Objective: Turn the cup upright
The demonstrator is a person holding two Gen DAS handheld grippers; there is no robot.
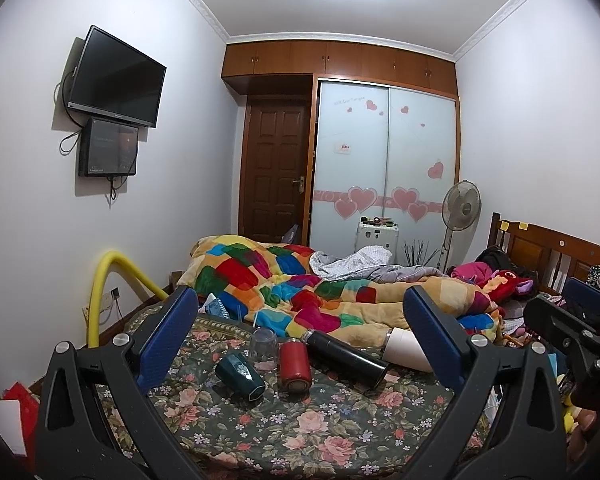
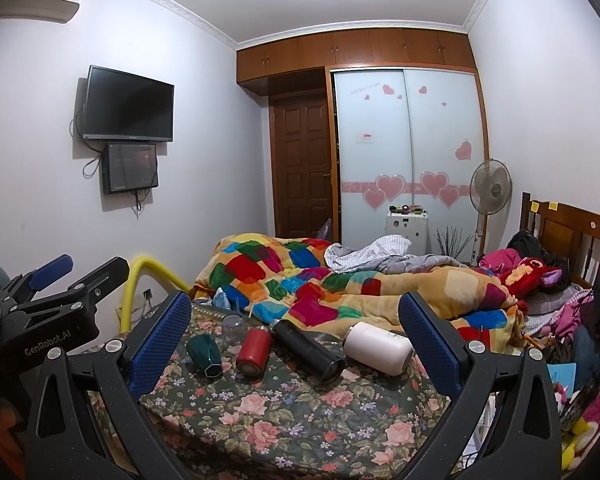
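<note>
Several drinking vessels lie on a floral cloth. A dark green cup lies on its side. A clear glass stands mouth down behind it. A red can-shaped cup, a black flask and a white cup lie on their sides. My left gripper is open and empty, short of the cups. My right gripper is open and empty too, also short of them.
A colourful patchwork quilt is heaped just behind the cups. A yellow padded rail stands at the left. The other gripper shows at the right edge and the left edge. Clutter lies at the right.
</note>
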